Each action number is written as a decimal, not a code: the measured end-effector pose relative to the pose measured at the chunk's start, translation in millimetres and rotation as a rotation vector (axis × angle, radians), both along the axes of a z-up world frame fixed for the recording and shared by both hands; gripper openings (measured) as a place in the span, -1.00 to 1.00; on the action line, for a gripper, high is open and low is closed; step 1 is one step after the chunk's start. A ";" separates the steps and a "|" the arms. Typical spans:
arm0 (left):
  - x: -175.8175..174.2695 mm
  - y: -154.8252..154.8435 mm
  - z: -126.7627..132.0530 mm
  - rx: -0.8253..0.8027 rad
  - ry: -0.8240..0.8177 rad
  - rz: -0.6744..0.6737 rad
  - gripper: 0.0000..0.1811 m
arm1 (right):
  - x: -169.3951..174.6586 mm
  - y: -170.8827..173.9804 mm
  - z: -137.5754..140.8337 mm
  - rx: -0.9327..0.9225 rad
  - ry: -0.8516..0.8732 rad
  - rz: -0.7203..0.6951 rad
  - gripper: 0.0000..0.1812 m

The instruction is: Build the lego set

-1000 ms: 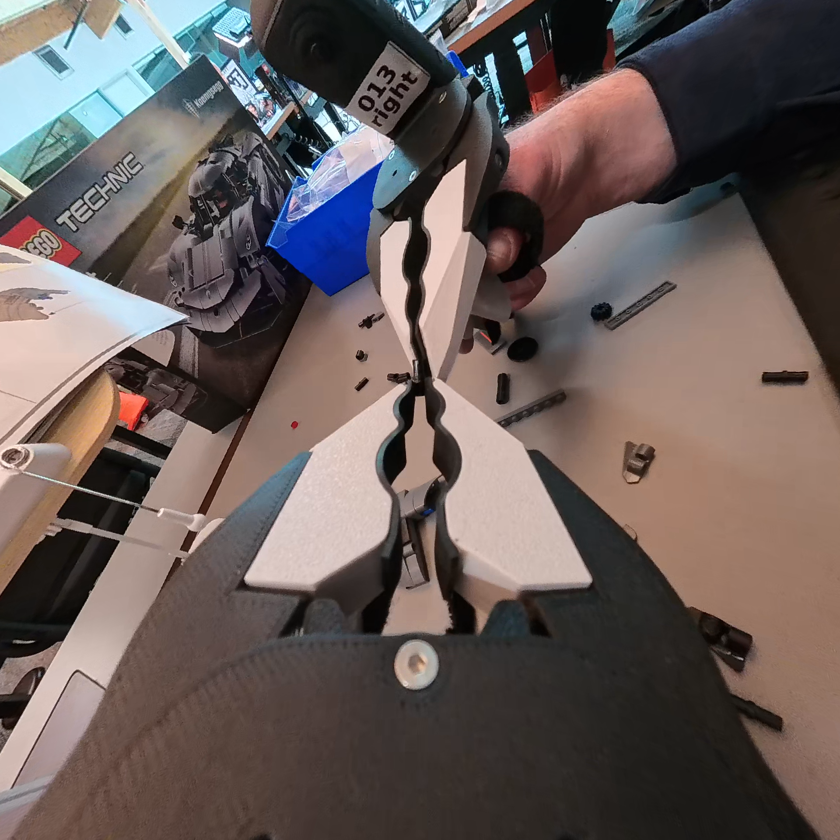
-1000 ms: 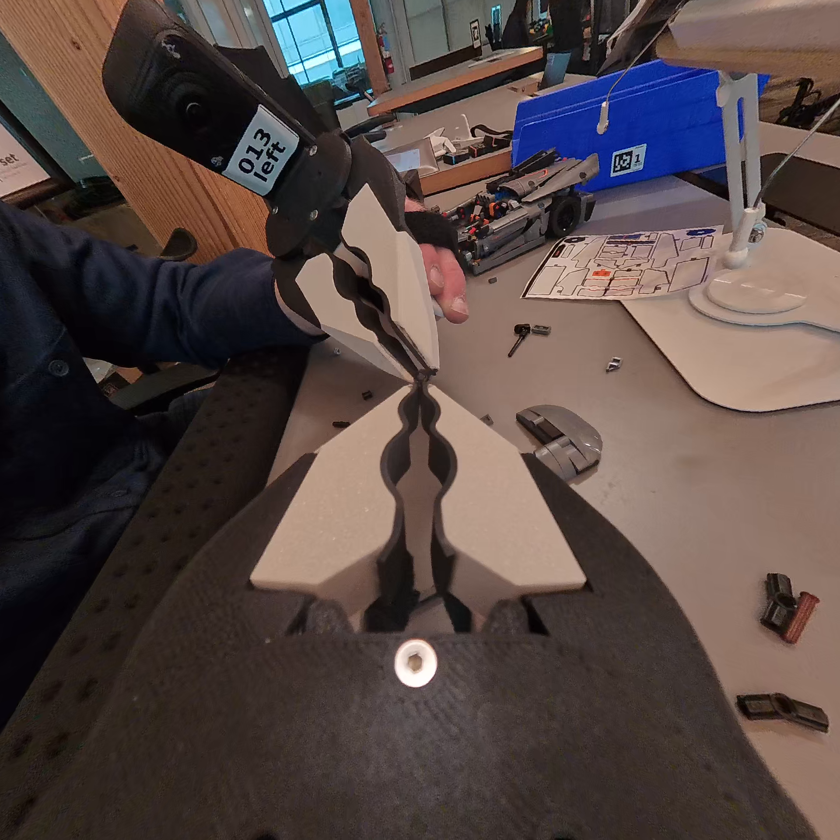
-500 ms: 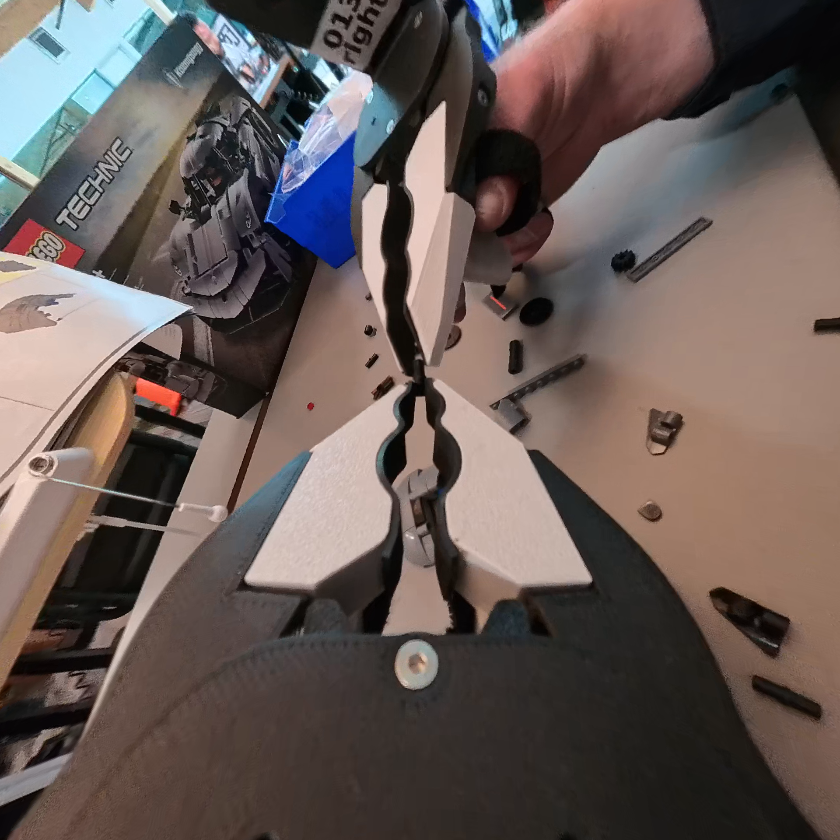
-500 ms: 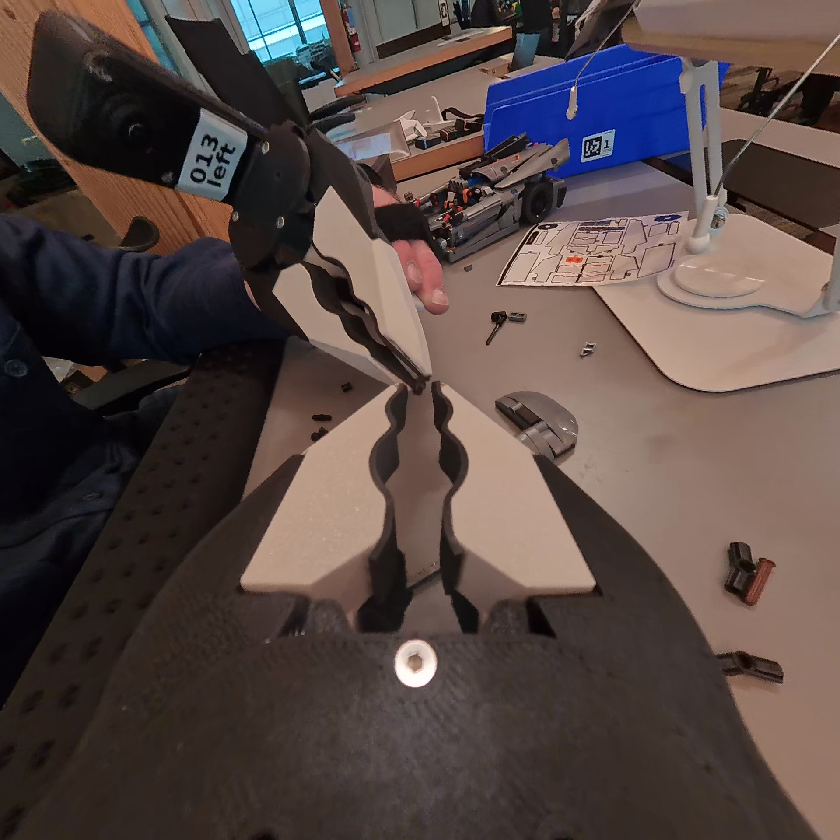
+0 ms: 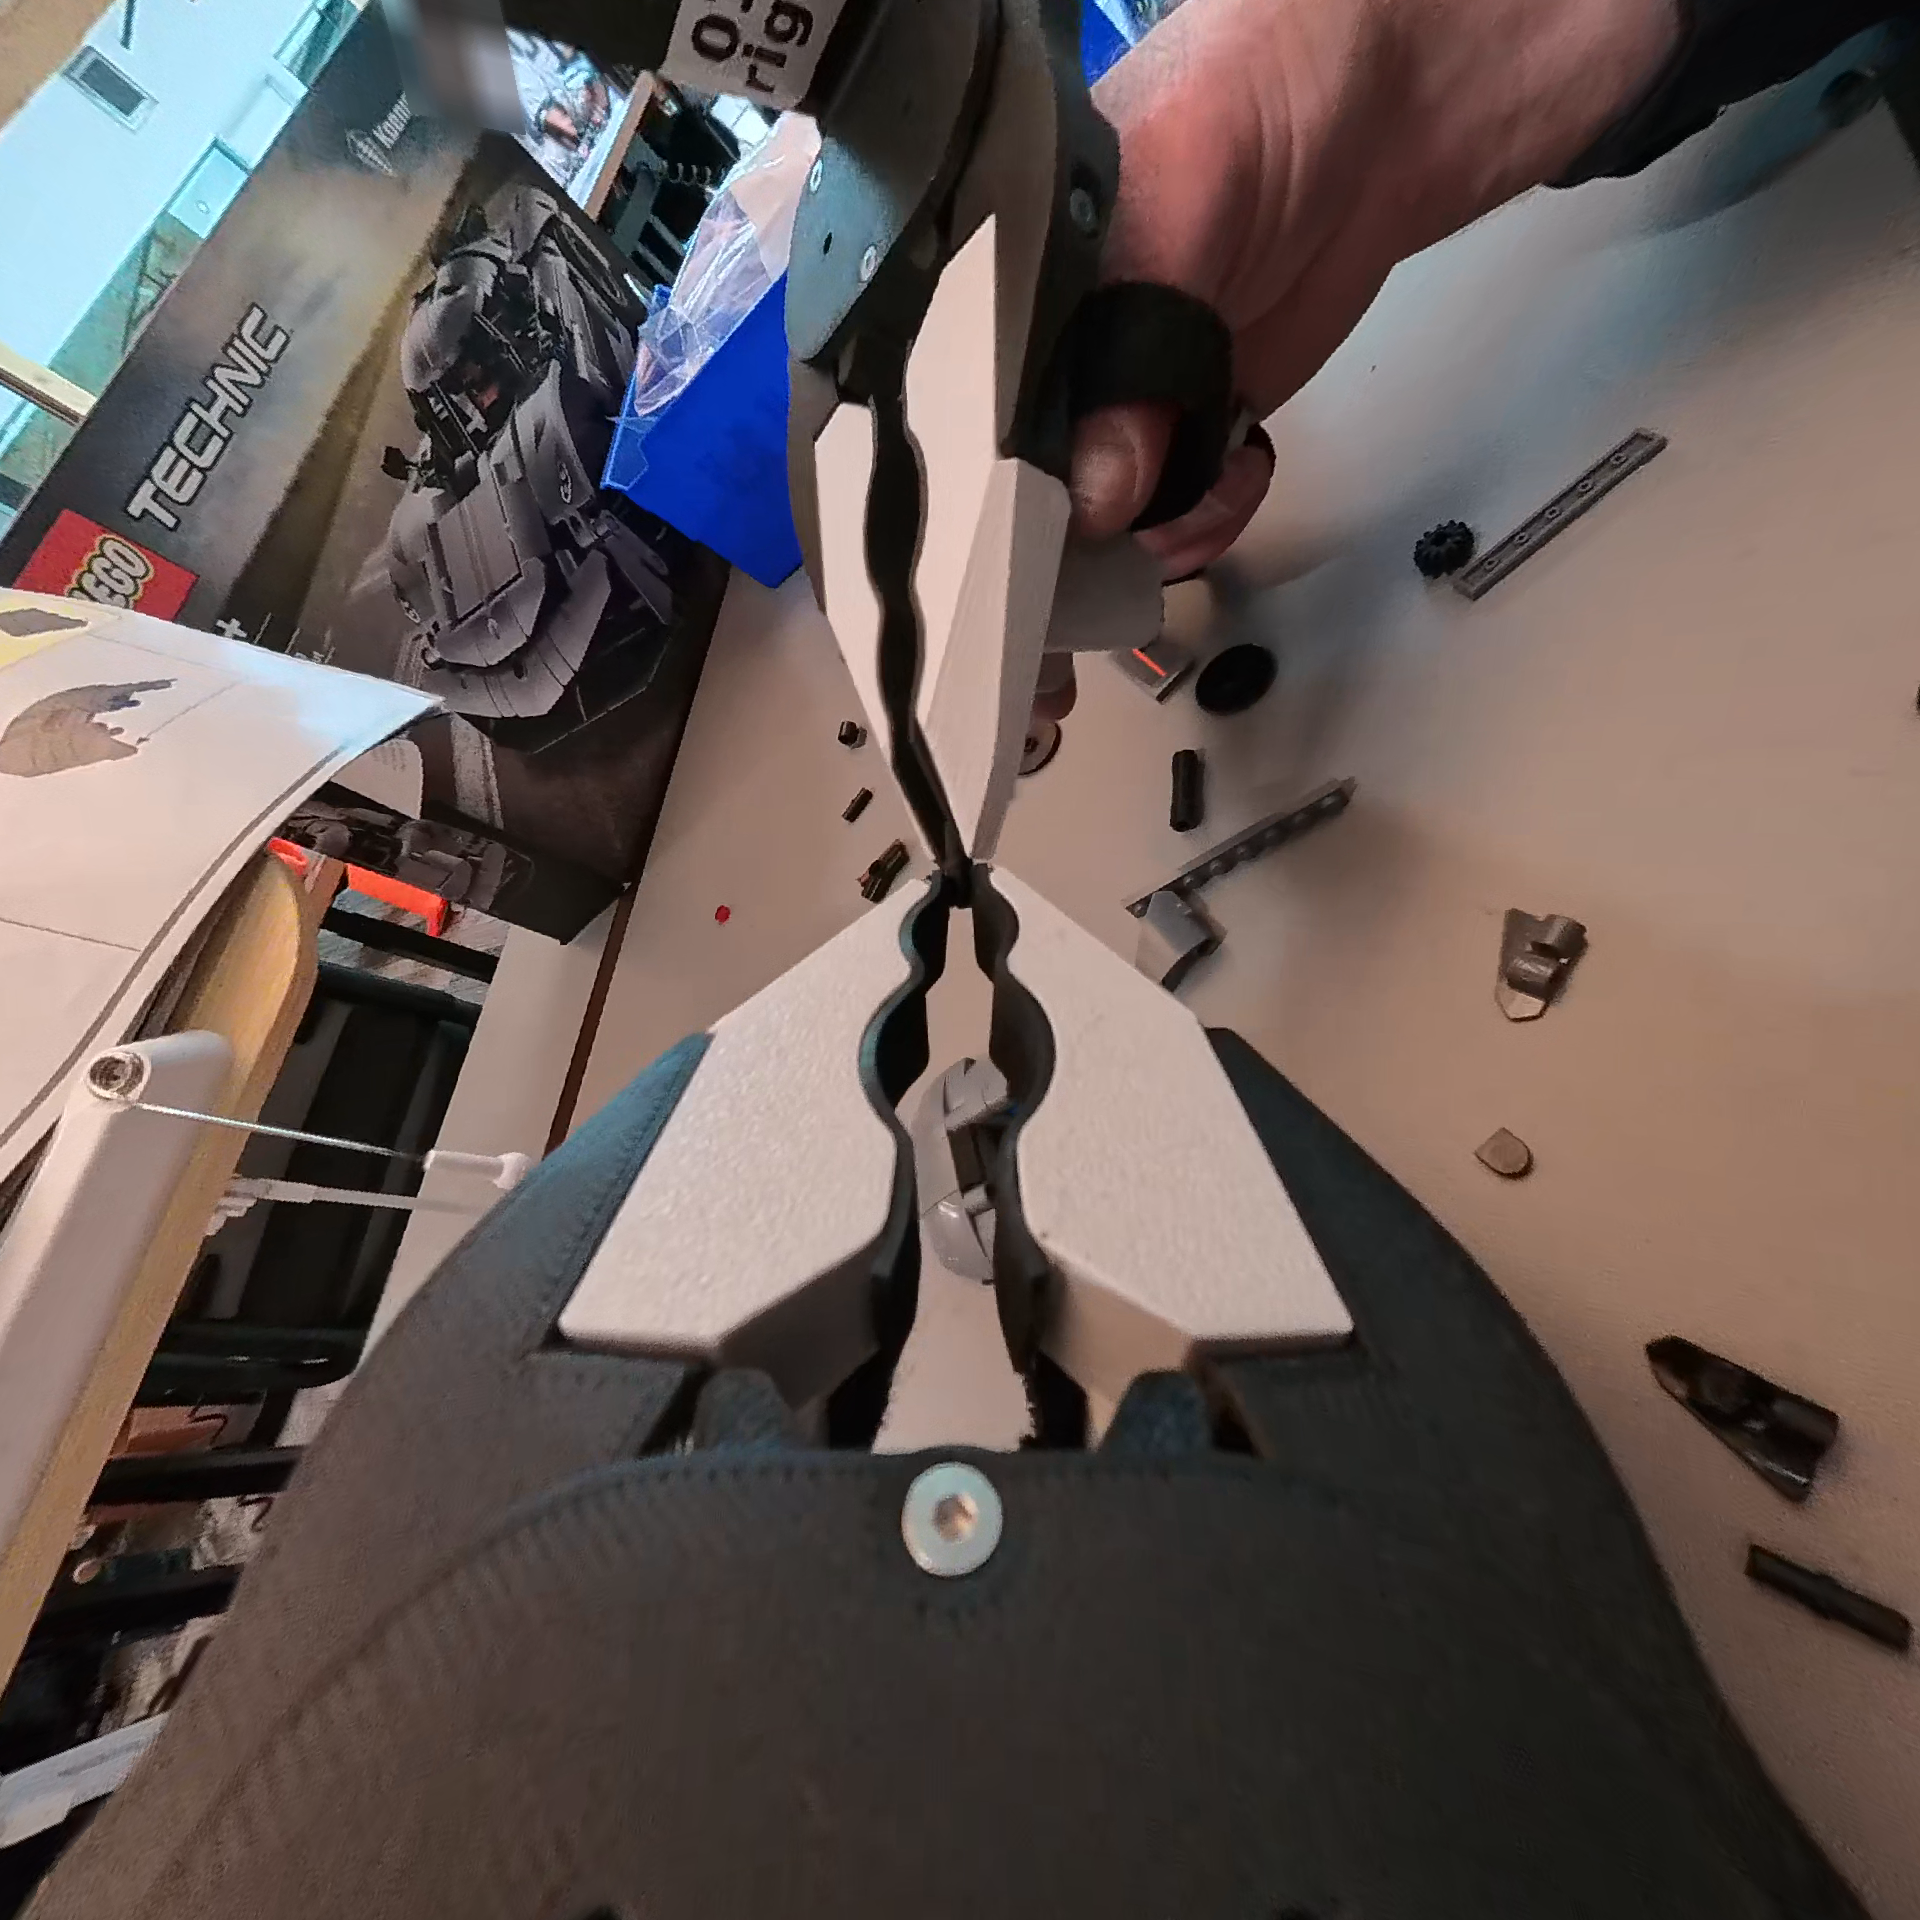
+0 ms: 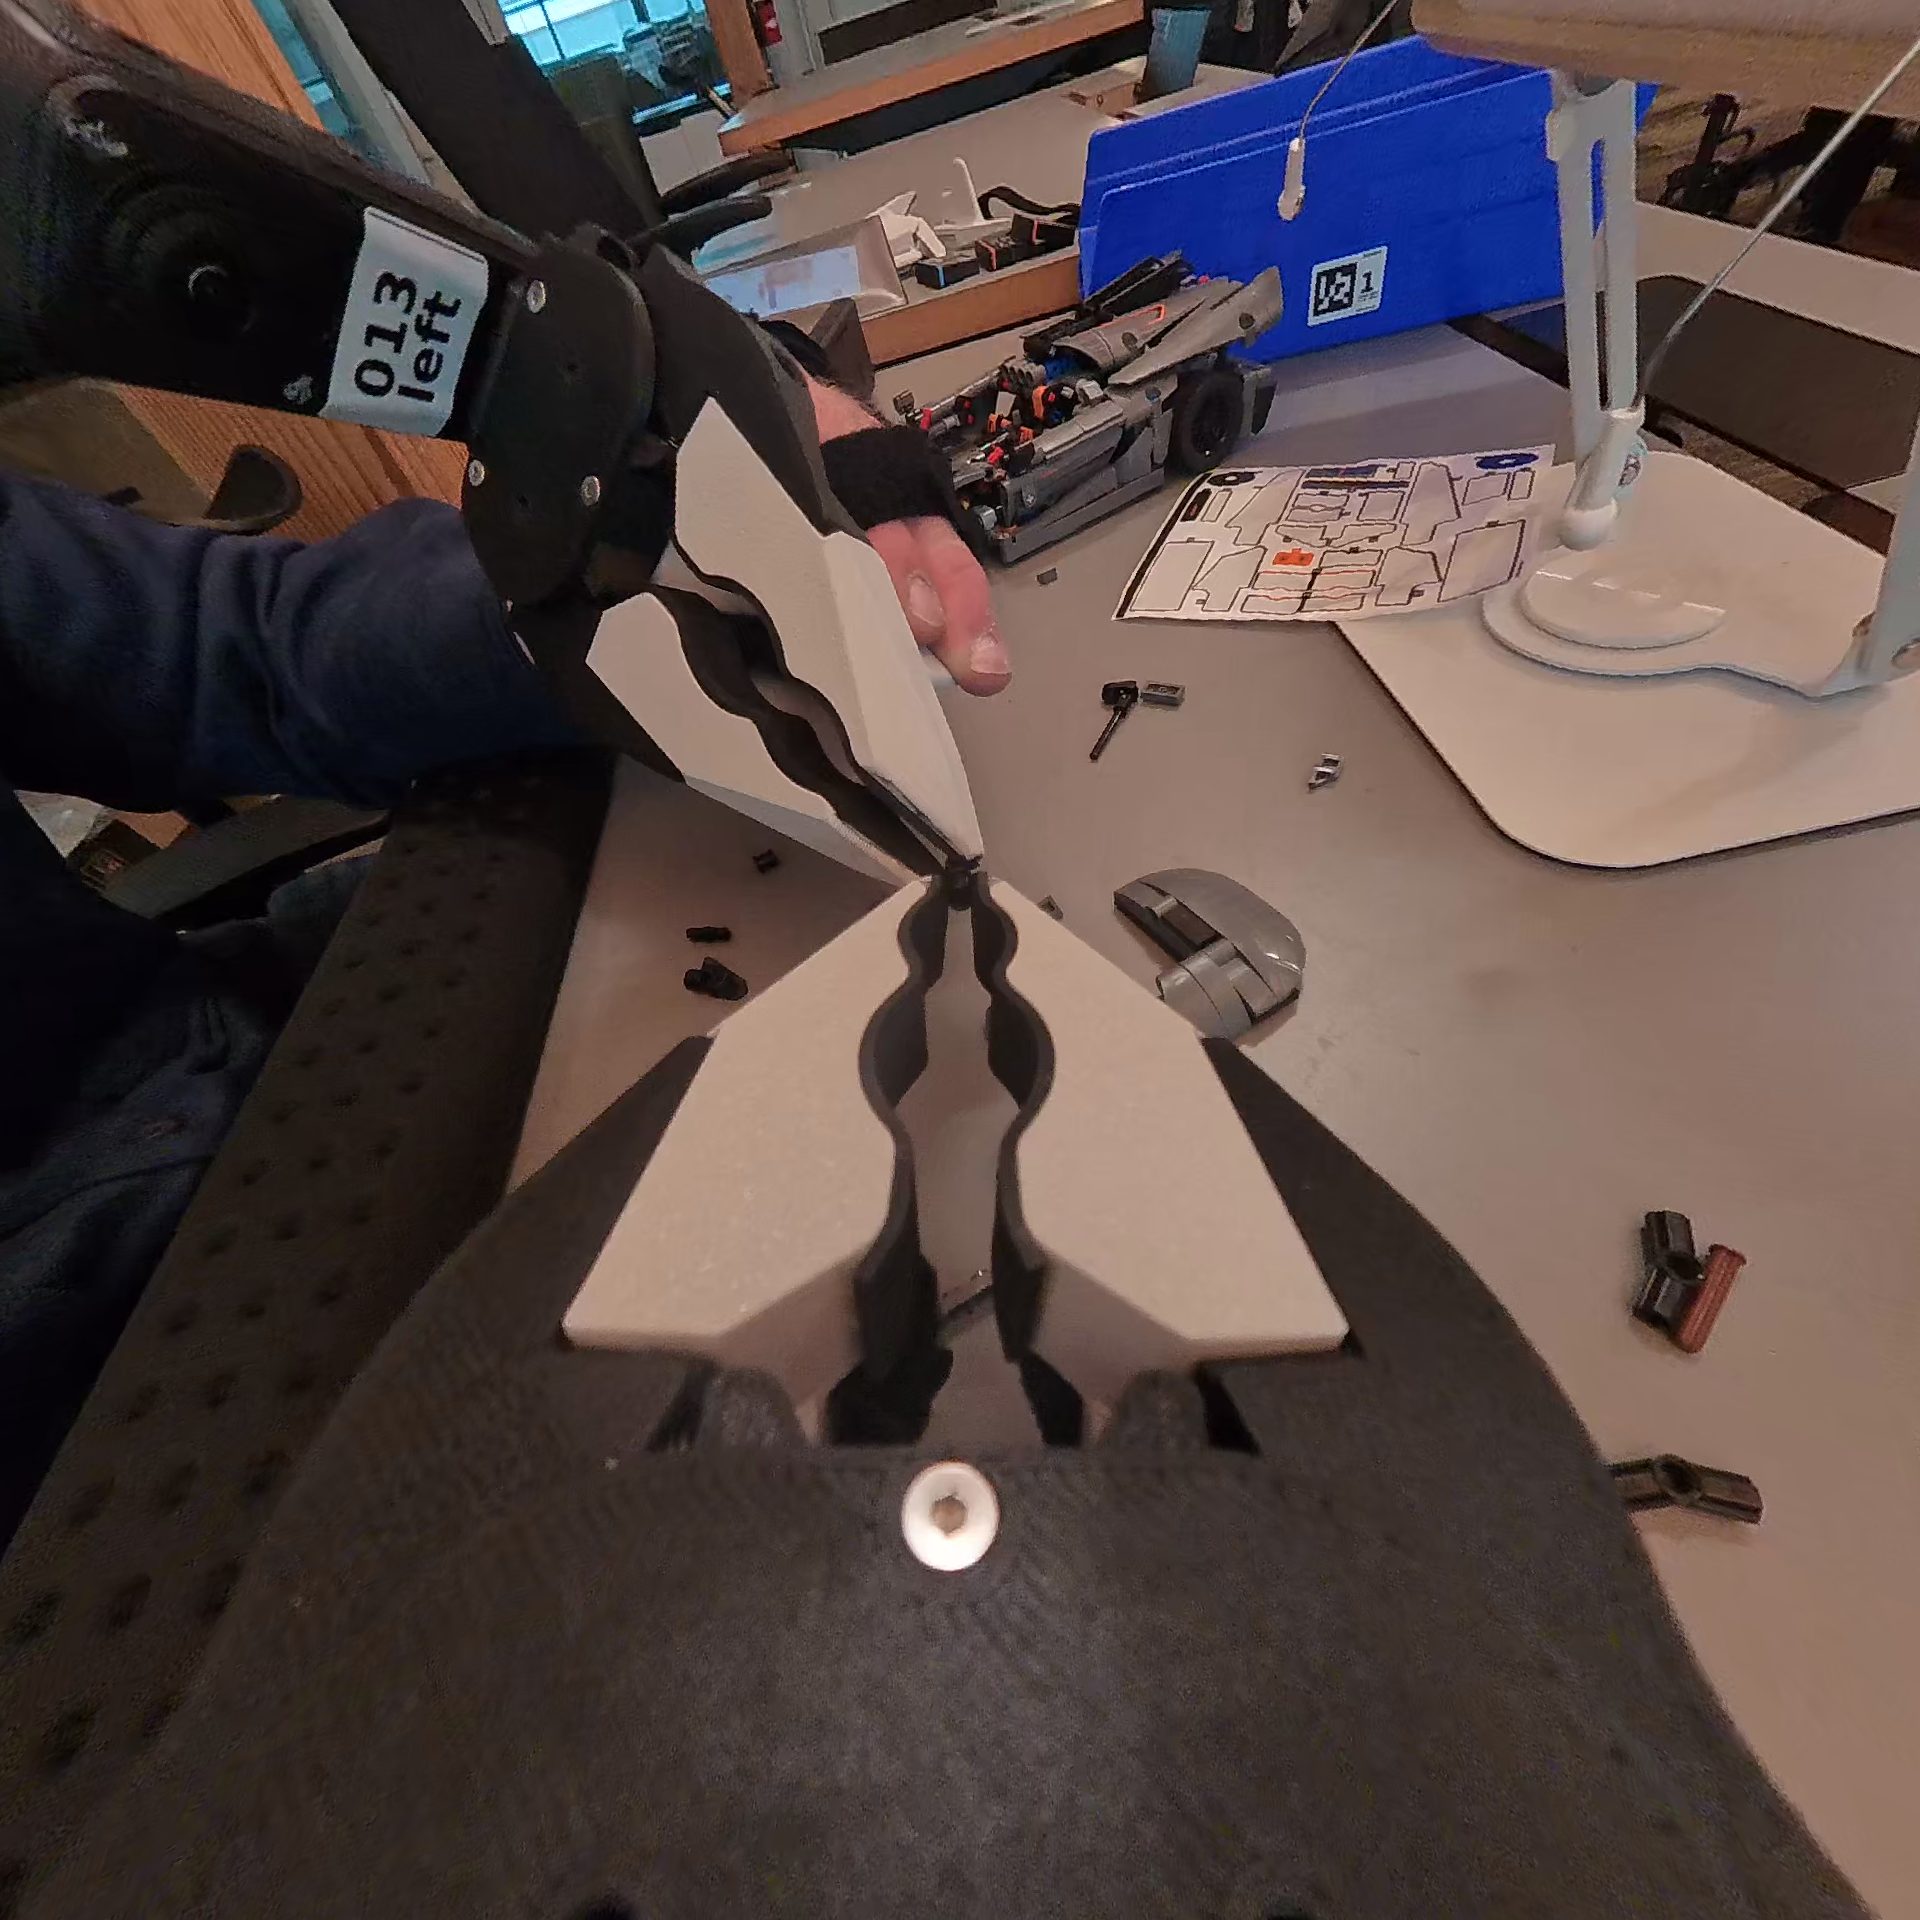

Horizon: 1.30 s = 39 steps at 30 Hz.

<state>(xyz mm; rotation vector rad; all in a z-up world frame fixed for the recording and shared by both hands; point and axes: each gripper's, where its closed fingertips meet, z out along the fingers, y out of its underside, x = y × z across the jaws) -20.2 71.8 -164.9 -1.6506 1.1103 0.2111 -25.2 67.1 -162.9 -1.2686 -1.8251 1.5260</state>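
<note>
My two grippers meet tip to tip above the table. In the left wrist view my left gripper (image 5: 951, 902) is shut, and the right gripper (image 5: 948, 854) comes down from above, also shut. A small black piece (image 5: 958, 881) is pinched where the tips meet; I cannot tell which tips carry it. In the right wrist view my right gripper (image 6: 956, 900) is shut on the same black piece (image 6: 958, 885), and the left gripper (image 6: 961, 854) reaches in from the upper left. A grey curved lego assembly (image 6: 1216, 945) lies on the table just beyond, also showing in the left wrist view (image 5: 961, 1174).
A partly built grey car (image 6: 1101, 416), a sticker sheet (image 6: 1340, 540), a blue bin (image 6: 1351, 187) and a white lamp base (image 6: 1610, 613) stand behind. Loose pieces lie around: a black connector with a brown pin (image 6: 1683, 1283), grey beams (image 5: 1558, 514). The set's box (image 5: 416, 416) is at the left. The tips of both grippers are at nearly the same place. The partly built grey car (image 6: 1101, 416) is about 35 cm from both grippers' fingertips.
The right gripper's jaws stood slightly apart half a second ago and are shut again at the tips. Both grippers have tilted and drawn a little closer to each other's cameras.
</note>
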 end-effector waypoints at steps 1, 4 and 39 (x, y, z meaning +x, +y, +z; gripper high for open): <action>0.2 -0.2 -0.4 -0.005 -0.004 -0.003 -0.98 | 0.2 -0.2 -0.6 0.008 -0.001 0.002 -0.98; -0.2 -0.8 -4.1 -0.039 -0.022 -0.009 -0.97 | -0.5 -0.1 -3.6 0.024 -0.010 -0.002 -0.98; -16.2 -2.8 -52.9 -0.408 -0.232 0.040 -0.74 | 0.1 2.6 -15.5 0.160 -0.043 -0.026 -0.98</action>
